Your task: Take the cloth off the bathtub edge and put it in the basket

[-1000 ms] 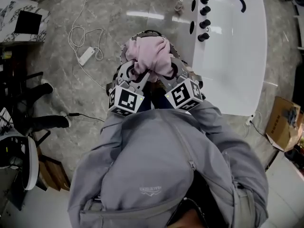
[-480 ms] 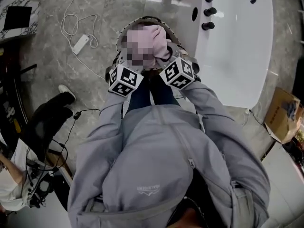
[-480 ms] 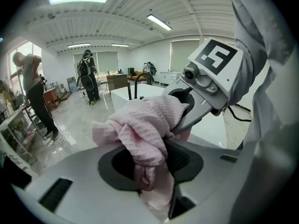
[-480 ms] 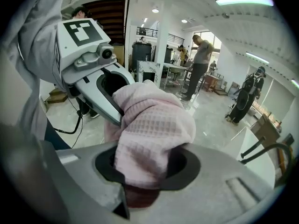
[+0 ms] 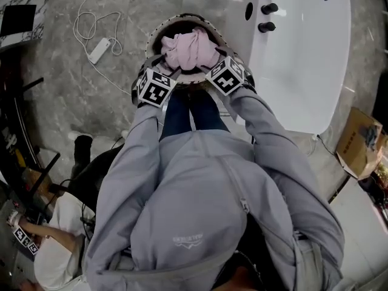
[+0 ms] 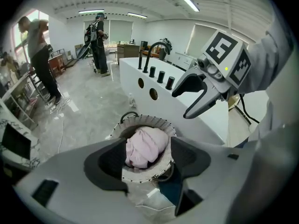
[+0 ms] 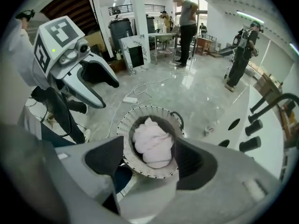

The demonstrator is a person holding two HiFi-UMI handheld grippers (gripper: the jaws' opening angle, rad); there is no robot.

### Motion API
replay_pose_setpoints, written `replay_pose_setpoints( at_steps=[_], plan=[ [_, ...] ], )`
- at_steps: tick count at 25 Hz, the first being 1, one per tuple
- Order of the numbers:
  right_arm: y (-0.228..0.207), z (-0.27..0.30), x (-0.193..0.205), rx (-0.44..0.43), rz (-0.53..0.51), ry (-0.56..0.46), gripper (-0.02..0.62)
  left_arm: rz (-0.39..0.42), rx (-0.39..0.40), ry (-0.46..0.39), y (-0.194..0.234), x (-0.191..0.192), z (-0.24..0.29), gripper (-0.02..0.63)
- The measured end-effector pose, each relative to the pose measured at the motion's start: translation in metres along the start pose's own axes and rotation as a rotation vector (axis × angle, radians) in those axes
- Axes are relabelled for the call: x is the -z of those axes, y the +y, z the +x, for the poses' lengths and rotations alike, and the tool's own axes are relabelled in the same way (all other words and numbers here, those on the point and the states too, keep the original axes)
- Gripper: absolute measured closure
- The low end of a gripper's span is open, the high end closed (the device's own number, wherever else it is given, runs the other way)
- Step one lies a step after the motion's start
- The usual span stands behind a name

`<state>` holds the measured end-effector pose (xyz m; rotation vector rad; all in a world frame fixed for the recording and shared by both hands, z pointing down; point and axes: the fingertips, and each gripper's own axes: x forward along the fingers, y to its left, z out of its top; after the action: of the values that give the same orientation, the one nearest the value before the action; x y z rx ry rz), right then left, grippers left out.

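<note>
The pink cloth lies bunched inside the round woven basket on the floor beside the white bathtub. My left gripper and right gripper hover just above the basket's near rim, both with jaws opening. In the left gripper view the cloth sits below the gap between the jaws, in the basket, and the pads do not touch it. The right gripper view shows the same: cloth down in the basket, clear of the pads.
A power strip with a white cable lies on the grey floor left of the basket. Black tap handles line the tub's edge. A cardboard box stands at the right. A person is at lower left; others stand farther off.
Both grippers came down to the basket with the cloth between them, then their jaws spread. The cloth has been let go and now rests in the basket.
</note>
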<state>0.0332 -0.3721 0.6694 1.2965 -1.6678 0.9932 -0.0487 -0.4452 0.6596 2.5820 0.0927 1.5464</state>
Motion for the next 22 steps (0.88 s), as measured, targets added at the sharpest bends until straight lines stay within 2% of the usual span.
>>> replay_pose_setpoints(
  at_steps=[9, 11, 12, 13, 14, 19, 22],
  plan=[
    [0.003, -0.012, -0.015, 0.025, -0.004, -0.106, 0.278, -0.012, -0.022, -0.062, -0.002, -0.011, -0.006, 0.33],
    [0.006, -0.021, -0.025, 0.042, -0.007, -0.147, 0.305, -0.004, -0.024, -0.096, -0.003, -0.017, -0.015, 0.34],
    [0.008, -0.028, -0.031, 0.054, -0.008, -0.173, 0.353, 0.002, -0.033, -0.115, -0.004, -0.02, -0.021, 0.401],
    [0.009, -0.036, -0.037, 0.07, -0.011, -0.199, 0.414, 0.008, -0.045, -0.136, -0.004, -0.024, -0.027, 0.511],
    [0.01, -0.044, -0.042, 0.086, -0.013, -0.223, 0.463, 0.013, -0.054, -0.156, -0.005, -0.027, -0.034, 0.551],
    [0.007, -0.08, -0.062, 0.143, 0.048, -0.322, 0.591, 0.032, -0.095, -0.239, -0.01, -0.049, -0.06, 0.6],
    [0.005, -0.102, -0.069, 0.177, 0.087, -0.368, 0.591, 0.031, -0.126, -0.294, -0.011, -0.064, -0.08, 0.601]
  ],
)
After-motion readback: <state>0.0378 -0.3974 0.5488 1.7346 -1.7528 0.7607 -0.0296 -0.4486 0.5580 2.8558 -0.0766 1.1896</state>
